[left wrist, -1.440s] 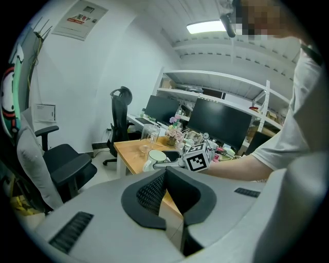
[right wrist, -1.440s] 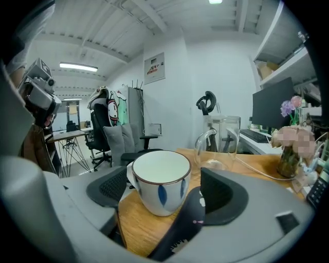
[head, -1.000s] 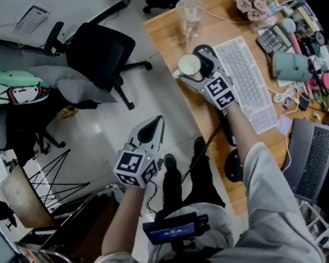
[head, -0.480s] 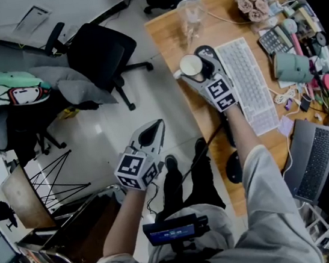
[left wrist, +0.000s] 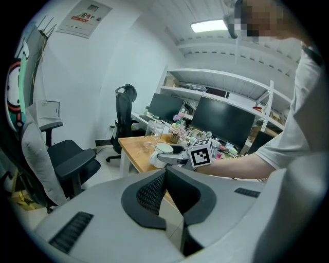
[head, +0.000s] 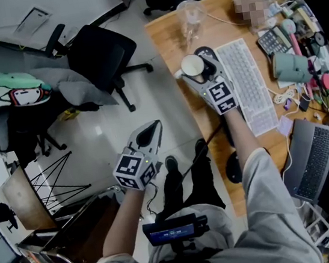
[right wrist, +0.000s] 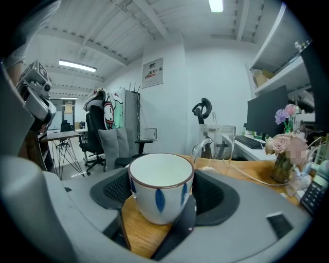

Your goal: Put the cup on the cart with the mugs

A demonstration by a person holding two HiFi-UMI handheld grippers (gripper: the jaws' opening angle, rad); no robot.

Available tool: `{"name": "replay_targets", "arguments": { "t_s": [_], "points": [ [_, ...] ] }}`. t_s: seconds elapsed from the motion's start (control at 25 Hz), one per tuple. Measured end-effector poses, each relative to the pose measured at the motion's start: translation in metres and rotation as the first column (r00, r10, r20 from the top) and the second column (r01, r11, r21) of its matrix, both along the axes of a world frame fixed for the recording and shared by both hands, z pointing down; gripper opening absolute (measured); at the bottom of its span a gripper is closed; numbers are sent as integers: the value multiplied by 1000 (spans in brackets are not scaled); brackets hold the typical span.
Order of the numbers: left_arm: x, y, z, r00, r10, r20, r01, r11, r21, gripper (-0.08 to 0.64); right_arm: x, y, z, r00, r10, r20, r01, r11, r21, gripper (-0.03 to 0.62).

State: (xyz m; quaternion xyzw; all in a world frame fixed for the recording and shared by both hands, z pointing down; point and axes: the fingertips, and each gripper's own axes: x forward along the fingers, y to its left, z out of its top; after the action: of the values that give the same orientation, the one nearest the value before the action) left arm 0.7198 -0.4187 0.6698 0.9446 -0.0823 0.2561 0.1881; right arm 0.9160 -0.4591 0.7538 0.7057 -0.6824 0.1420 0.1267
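A white cup (head: 191, 65) with blue leaf marks stands near the left edge of the wooden desk (head: 166, 33). My right gripper (head: 196, 72) reaches it from the near side. In the right gripper view the cup (right wrist: 161, 187) sits upright between the two dark pads, which touch its sides. The right gripper (right wrist: 162, 191) has just been closing its jaws onto the cup. My left gripper (head: 150, 131) hangs over the floor well left of the desk, its jaws (left wrist: 167, 177) together with nothing in them. From there the cup (left wrist: 163, 150) shows far off.
A clear glass pitcher (head: 189, 14) stands just beyond the cup, and a white keyboard (head: 246, 83) lies to its right. The desk's right side is crowded with small items and a laptop (head: 320, 160). A black office chair (head: 101, 51) stands on the floor to the left.
Almost nothing differs in the head view: the right gripper stays at the cup on the desk and the left gripper keeps its place over the floor.
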Motion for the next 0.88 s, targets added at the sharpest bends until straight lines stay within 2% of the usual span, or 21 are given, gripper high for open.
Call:
{"name": "replay_targets", "arguments": {
  "t_s": [0.24,0.48,0.88],
  "points": [
    [-2,1,-10,1000,9,0,-9,1000,23,2,-2,9,-26,1000,26,17,-27,999,23,379],
    [-19,-3,-34,1000,17,-16,-16,998,57,2,-15,26,-75,998,69,-3,-69,997,34,380],
    [-55,-6,-85,997,41,-65,-30,987,158,2,-76,77,-164,990,144,-3,-143,988,58,380]
  ]
}}
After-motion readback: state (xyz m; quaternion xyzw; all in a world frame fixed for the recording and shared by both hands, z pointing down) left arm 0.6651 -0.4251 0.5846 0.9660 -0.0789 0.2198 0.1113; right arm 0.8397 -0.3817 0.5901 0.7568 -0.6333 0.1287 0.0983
